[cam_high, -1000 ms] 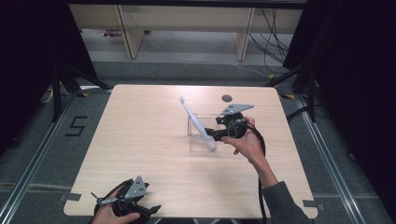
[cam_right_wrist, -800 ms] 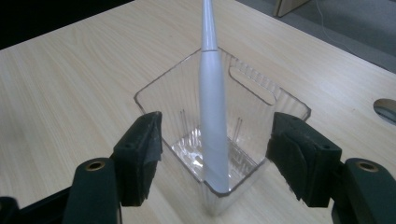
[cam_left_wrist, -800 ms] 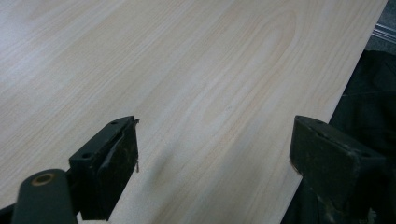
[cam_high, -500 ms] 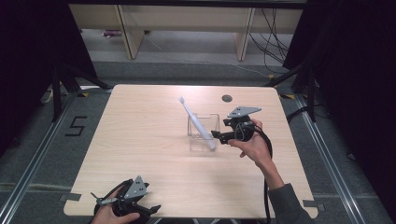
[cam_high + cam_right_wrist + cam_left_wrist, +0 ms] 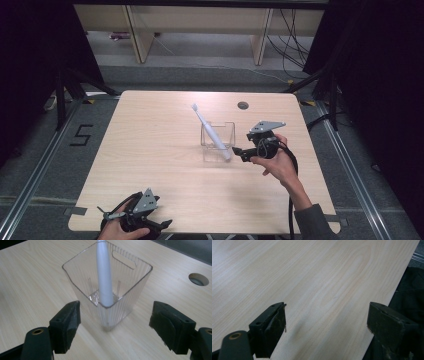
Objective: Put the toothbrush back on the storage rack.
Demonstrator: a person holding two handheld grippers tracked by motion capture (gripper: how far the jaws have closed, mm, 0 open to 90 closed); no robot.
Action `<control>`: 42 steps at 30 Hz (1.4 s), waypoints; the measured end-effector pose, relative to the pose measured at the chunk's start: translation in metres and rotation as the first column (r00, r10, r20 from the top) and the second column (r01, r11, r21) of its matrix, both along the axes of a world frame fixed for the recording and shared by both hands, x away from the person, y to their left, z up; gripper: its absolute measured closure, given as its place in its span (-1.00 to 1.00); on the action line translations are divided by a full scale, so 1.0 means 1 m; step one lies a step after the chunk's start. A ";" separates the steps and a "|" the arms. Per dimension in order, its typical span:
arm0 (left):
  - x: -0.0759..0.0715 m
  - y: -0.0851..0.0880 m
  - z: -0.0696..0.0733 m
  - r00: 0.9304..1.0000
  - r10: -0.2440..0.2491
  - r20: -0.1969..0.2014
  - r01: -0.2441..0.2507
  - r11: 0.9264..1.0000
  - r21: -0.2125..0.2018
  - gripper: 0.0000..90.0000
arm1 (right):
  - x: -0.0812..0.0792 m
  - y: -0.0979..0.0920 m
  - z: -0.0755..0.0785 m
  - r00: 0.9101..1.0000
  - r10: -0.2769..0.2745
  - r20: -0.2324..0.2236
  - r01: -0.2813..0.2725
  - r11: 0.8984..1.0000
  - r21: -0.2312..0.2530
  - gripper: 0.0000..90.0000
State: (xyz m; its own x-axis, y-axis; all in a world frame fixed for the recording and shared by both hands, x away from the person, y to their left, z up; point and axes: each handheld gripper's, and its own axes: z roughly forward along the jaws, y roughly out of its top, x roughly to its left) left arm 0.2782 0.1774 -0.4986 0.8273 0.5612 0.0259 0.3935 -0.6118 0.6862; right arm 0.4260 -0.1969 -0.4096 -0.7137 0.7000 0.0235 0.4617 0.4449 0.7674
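A clear ribbed plastic container [image 5: 220,145] [image 5: 125,290] stands upright right of the table's middle. A white toothbrush [image 5: 209,129] [image 5: 103,277] leans in it, head up and tilted to the far left. My right gripper [image 5: 239,151] [image 5: 116,308] sits just right of the container, level with its base. Its jaws have just been opening and stand open, wide on either side of the container's near corner without touching it. My left gripper [image 5: 157,225] [image 5: 327,325] rests at the table's front left edge, open over bare wood.
The light wooden table [image 5: 150,150] has a round cable hole [image 5: 243,105] [image 5: 198,279] at the back right. Behind the table stands a low shelf [image 5: 200,25] with cables on the floor. The table's front edge [image 5: 387,302] runs close beside my left gripper.
My right gripper has drawn back from the container, to the right and toward the person, and its jaws stand wider. The toothbrush stays leaning in the container. The left gripper has not moved.
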 end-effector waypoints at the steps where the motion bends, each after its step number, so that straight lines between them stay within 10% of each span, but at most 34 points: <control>1: 0.000 0.000 0.000 1.000 0.000 0.001 0.000 1.000 0.000 -0.67 | -0.001 -0.001 -0.001 1.000 -0.005 0.000 0.005 1.000 0.001 -0.46; 42: 0.000 0.000 -0.001 1.000 0.013 -0.013 -0.013 1.000 -0.004 -0.67 | -0.053 -0.031 -0.039 0.997 -0.065 -0.031 0.067 0.996 0.060 -0.52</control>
State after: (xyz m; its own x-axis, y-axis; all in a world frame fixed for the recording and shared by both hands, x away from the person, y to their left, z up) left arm 0.2784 0.1772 -0.4997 0.8202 0.5719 0.0127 0.4105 -0.6040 0.6831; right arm 0.3727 -0.2274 -0.4483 -0.6644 0.7422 0.0883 0.5113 0.3651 0.7780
